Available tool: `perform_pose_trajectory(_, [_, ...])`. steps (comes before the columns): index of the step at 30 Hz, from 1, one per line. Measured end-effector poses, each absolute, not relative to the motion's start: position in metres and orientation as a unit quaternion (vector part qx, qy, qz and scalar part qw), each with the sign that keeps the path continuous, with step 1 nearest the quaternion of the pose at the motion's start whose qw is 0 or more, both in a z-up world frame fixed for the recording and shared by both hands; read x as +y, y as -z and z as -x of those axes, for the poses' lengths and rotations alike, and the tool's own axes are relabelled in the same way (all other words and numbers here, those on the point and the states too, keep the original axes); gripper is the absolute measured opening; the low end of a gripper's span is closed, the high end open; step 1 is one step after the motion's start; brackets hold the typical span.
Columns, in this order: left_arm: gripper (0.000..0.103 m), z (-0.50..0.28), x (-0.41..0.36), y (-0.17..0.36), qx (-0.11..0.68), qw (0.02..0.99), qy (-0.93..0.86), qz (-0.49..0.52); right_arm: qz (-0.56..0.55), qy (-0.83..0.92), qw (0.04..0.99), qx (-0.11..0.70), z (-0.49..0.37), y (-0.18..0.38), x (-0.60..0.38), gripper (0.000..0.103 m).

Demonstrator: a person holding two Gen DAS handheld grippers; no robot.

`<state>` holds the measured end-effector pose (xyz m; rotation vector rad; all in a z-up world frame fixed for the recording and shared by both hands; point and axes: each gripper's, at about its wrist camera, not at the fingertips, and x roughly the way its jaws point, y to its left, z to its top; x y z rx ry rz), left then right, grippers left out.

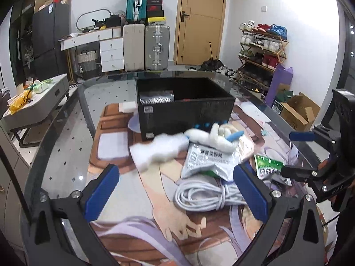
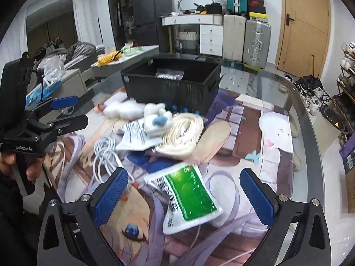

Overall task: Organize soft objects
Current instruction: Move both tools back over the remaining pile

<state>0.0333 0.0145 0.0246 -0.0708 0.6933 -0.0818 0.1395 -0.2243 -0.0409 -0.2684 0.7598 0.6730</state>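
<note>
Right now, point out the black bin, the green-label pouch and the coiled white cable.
black bin (image 1: 186, 116), left wrist view, front wall.
green-label pouch (image 2: 189, 190), right wrist view, green panel.
coiled white cable (image 1: 199, 196), left wrist view, middle of coil.

box (image 1: 186, 108) behind plush toy (image 1: 213, 136) | cable (image 1: 204, 196) before pouch (image 1: 208, 161)

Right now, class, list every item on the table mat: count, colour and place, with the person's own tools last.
Storage box: one, black, far end of the mat, open top.
Plush toy: one, white with blue parts, in front of the box.
Cable bundle: one, white, near edge of the pile.
Cream coil: one, cream, right of the plush toy.
White packet: one, white-grey, under the plush toy.
Green packet: one, green and white, nearest the right gripper.
Left gripper: one, black with blue pads, open.
Right gripper: one, same colours, open.
</note>
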Motion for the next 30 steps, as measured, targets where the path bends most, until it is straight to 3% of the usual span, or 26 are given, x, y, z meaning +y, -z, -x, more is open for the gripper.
perform_pose_trajectory(30, [0.103,-0.038,-0.042,0.007,0.427,0.897,0.108,0.022,0.142,-0.306,0.848,0.41,-0.147,0.075,-0.233,0.103])
